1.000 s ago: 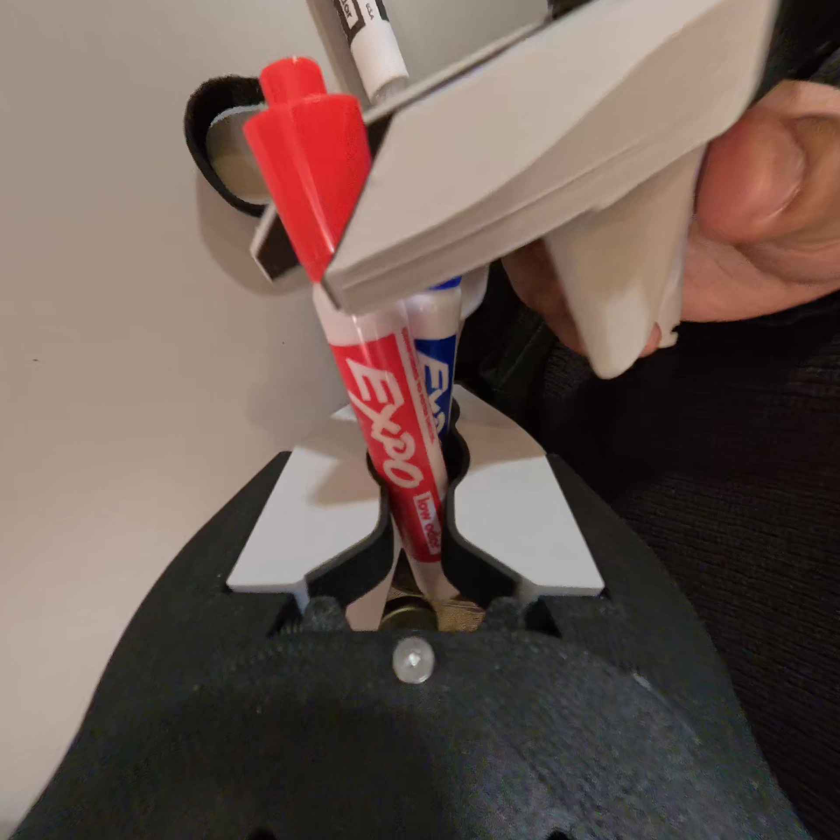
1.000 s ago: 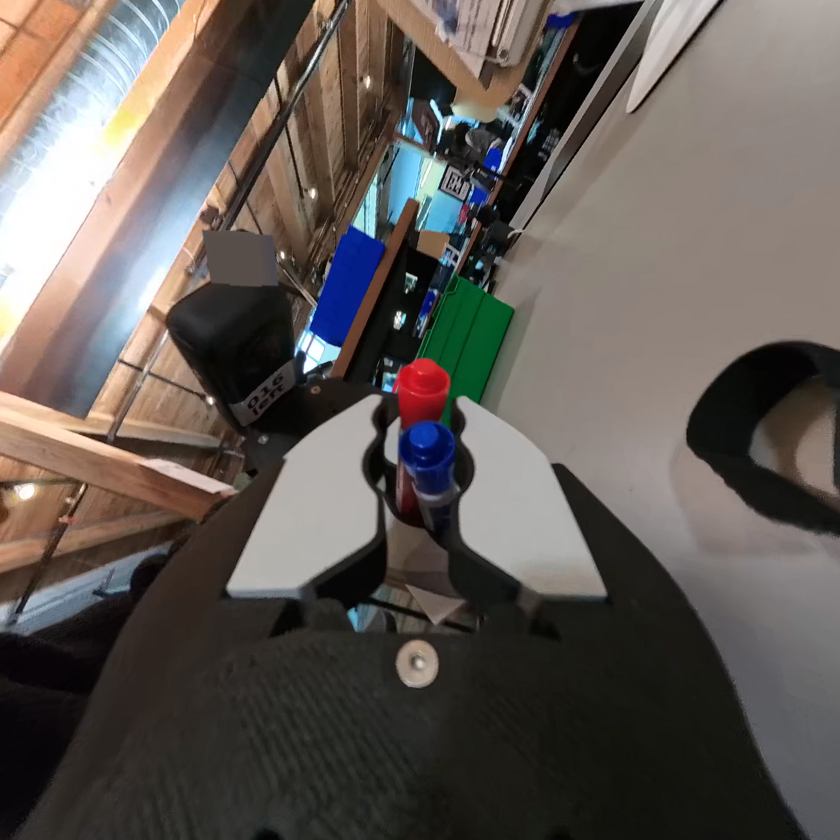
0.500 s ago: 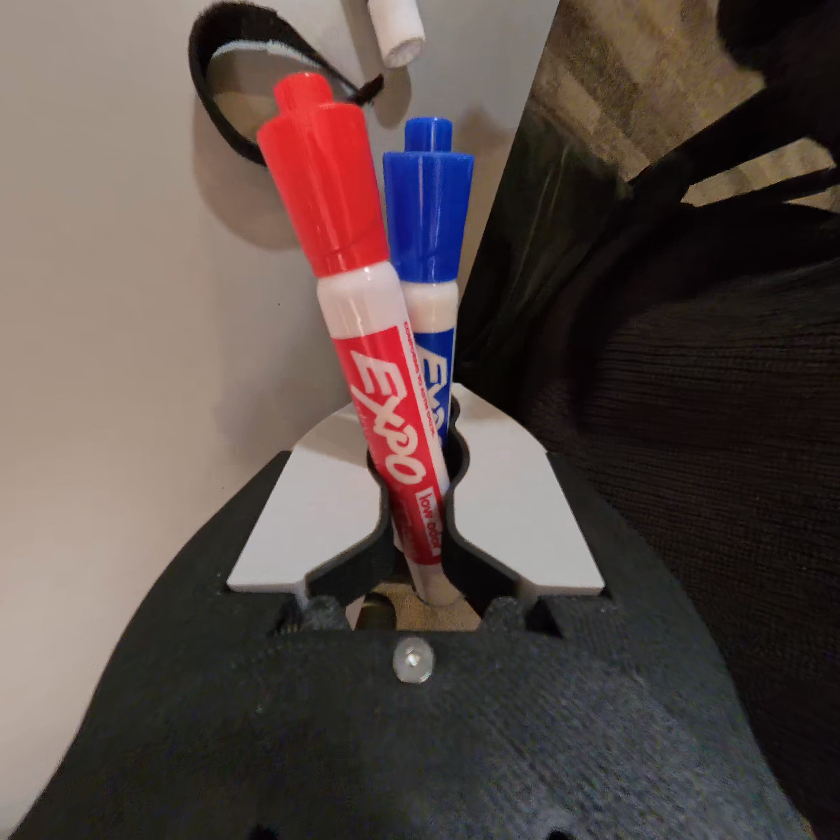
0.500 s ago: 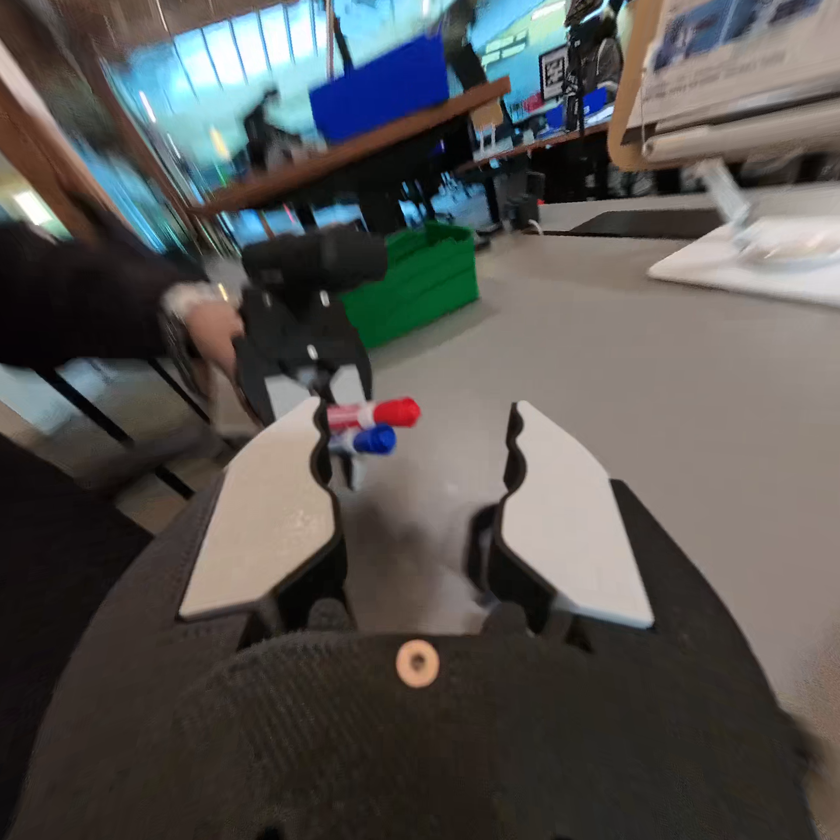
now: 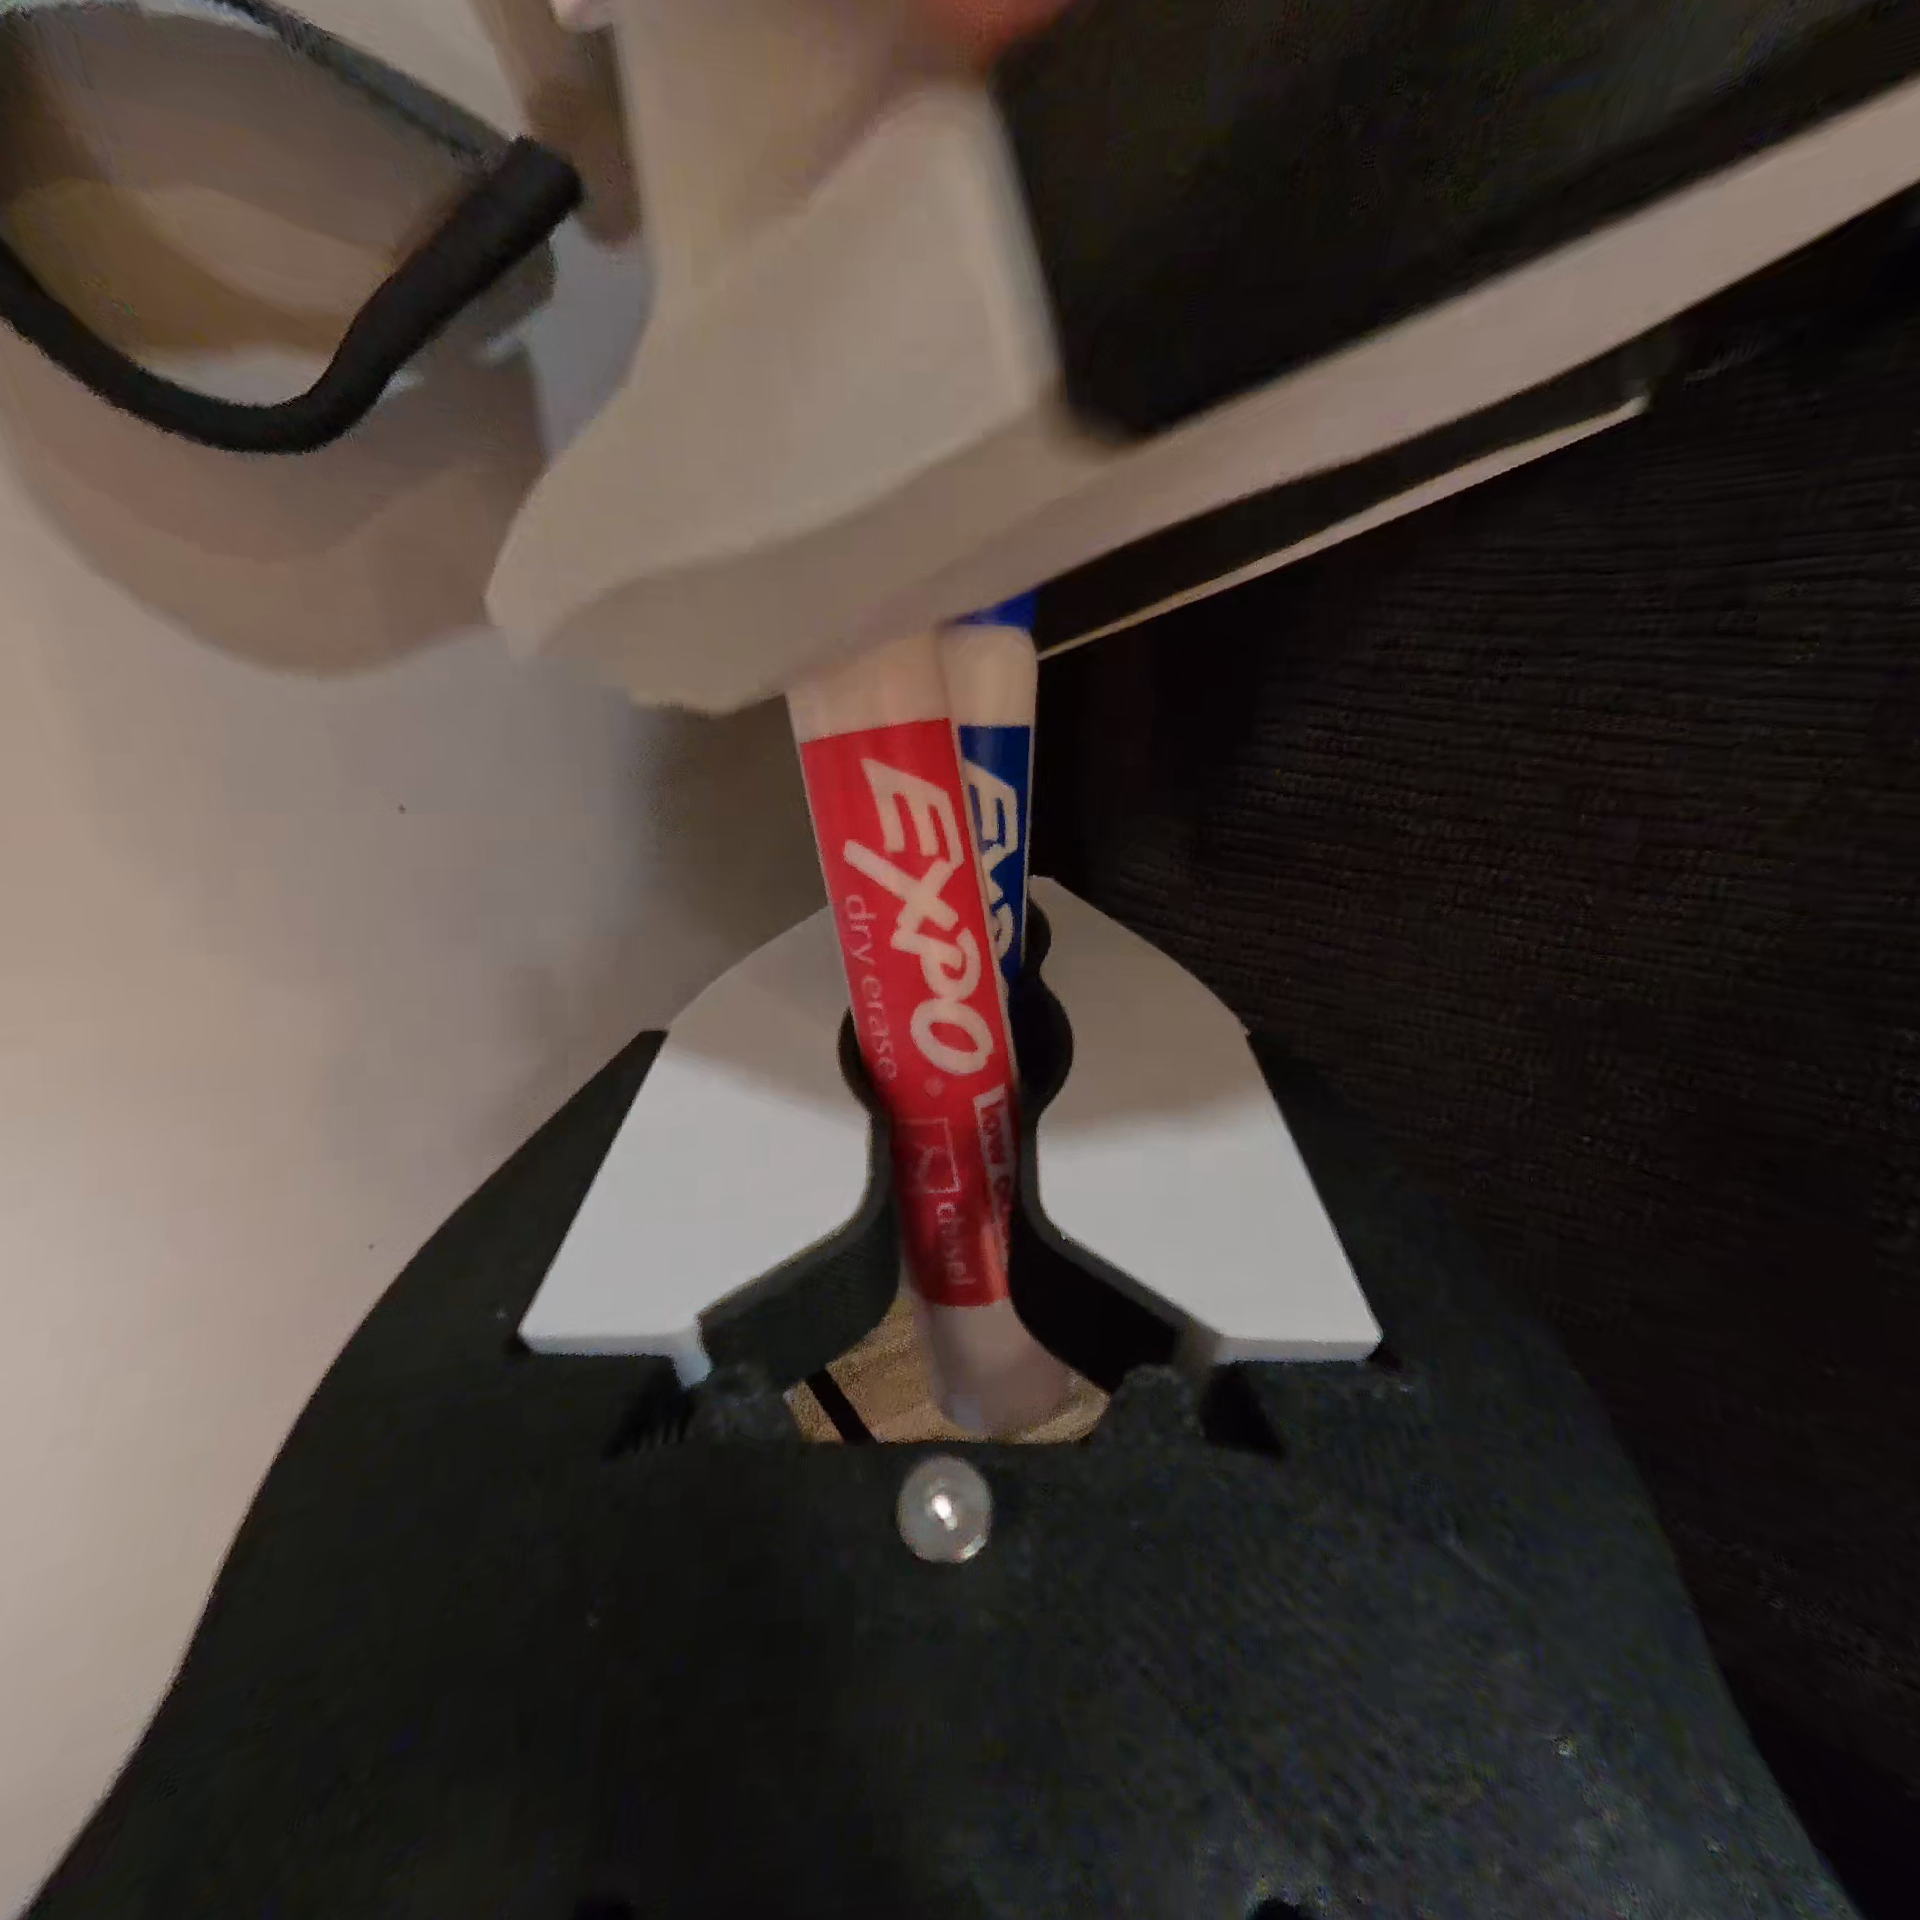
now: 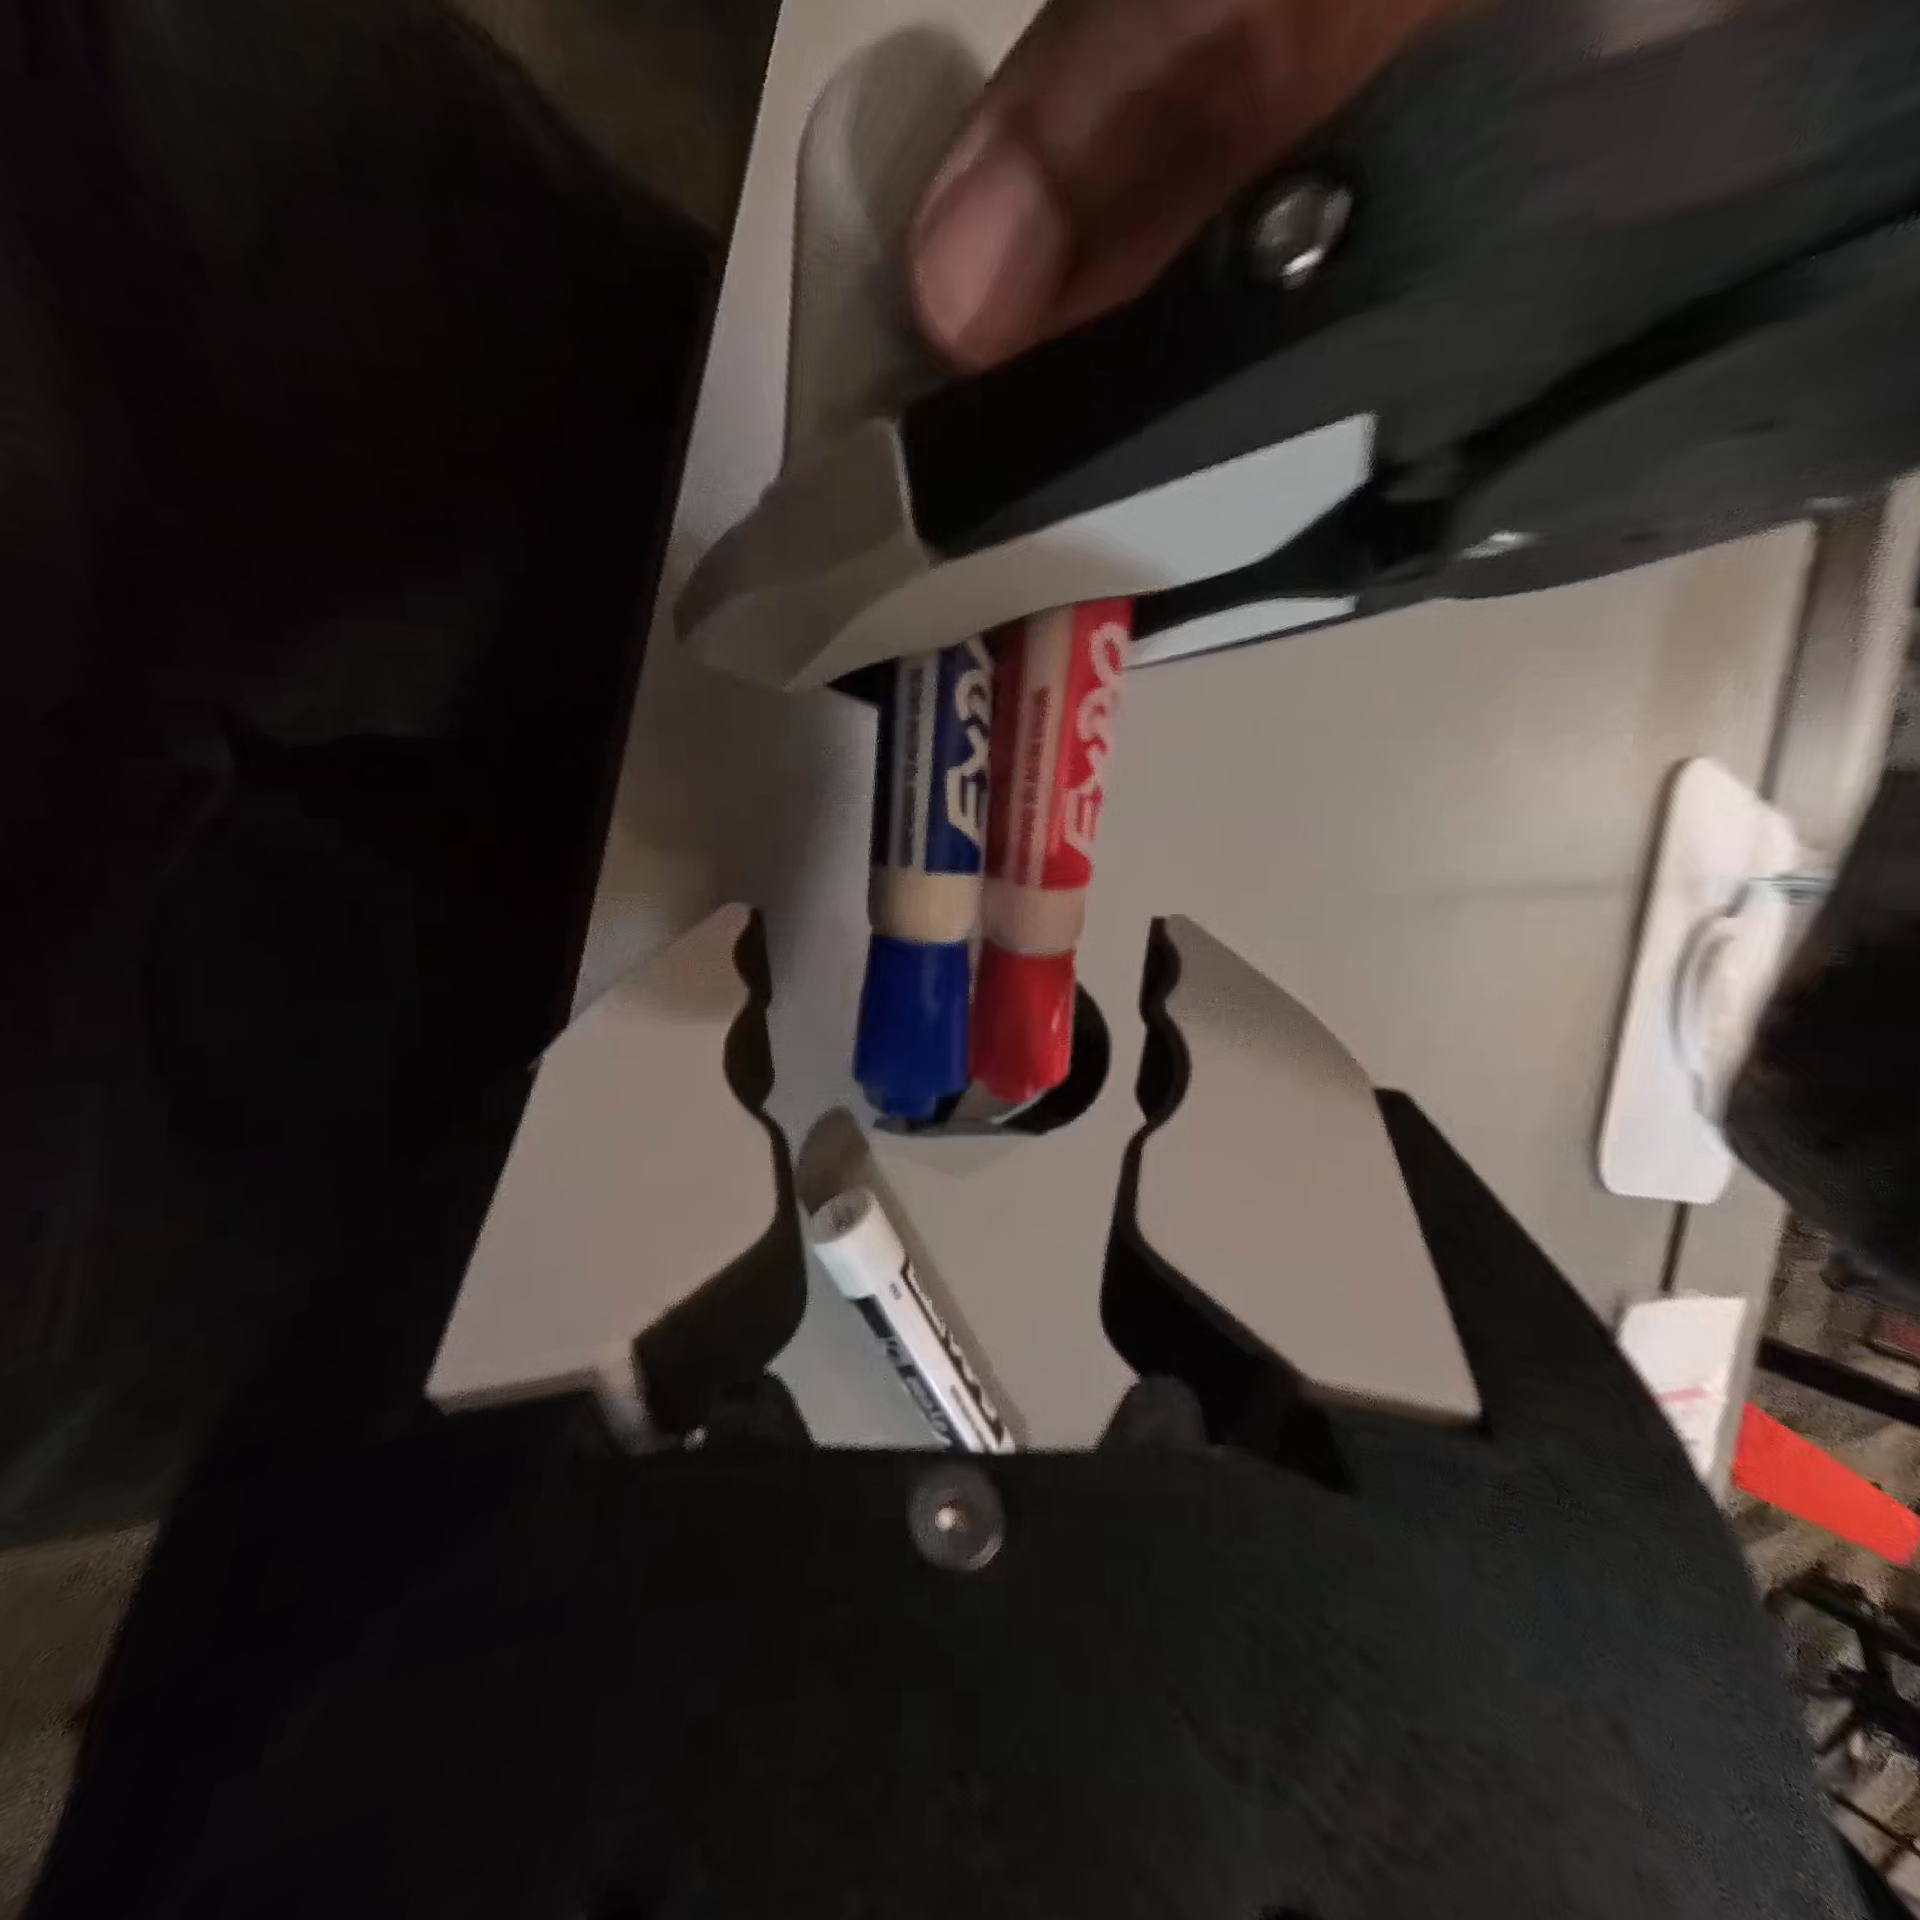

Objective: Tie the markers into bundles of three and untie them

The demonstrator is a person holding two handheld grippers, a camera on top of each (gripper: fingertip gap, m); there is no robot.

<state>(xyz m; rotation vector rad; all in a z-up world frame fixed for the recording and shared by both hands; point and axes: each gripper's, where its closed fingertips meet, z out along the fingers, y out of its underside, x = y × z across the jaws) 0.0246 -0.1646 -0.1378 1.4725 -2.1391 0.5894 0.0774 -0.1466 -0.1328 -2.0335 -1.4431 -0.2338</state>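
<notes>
The left gripper [image 5: 951,1039] is clamping its fingers on the red marker [image 5: 914,997] and blue marker [image 5: 1000,821], caps pointing toward 12 o'clock. The right gripper [image 6: 951,997] is spreading its fingers wide around those caps. A black-labelled marker [image 6: 904,1299] is lying on the table [image 6: 1351,779] at 6 o'clock, and a black strap loop [image 5: 343,312] at 10 o'clock.

Pale grey table [image 6: 1351,831]; black strap loop [image 5: 312,405], black-labelled marker [image 6: 904,1309] lying on it
</notes>
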